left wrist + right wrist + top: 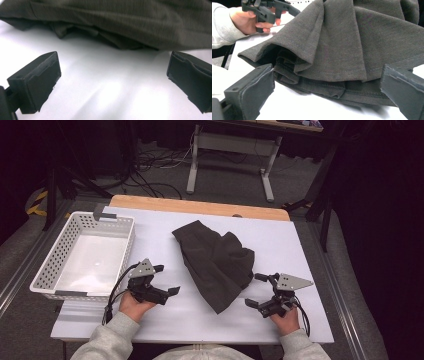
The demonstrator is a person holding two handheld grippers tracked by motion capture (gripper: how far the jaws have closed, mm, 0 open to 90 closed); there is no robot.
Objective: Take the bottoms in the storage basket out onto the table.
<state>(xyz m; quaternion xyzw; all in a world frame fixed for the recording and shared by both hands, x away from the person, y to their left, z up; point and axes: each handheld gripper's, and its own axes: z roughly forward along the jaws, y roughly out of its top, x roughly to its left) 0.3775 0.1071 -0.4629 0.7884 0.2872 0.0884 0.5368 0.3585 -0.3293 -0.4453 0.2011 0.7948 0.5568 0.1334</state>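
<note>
Right now a dark grey cloth (216, 262) lies crumpled in the middle of the white tabletop (300, 240), bunched into soft overlapping folds that narrow to a point at the person's side. Its weave looks fine and matte, and from the right gripper view a stitched hem (352, 93) runs along the lower edge, with several layers stacked loosely under a broad draped fold. The left gripper (167, 280), a black angular plastic tool with a grey three-cornered plate on top, rests near the cloth's left side, its jaws spread wide with bare table between them and touching nothing. The right gripper (255, 290) sits just beside the cloth's lower right edge, its jaws likewise standing well apart, the blocky pads (252, 92) faced with a dull rubbery skin, and the folded hem lying in front of the gap between them. To the left stands a white plastic basket (47, 265), rectangular, its walls pierced with rows of small holes. A strip of pale wood (200, 206) edges the far side of the table.
</note>
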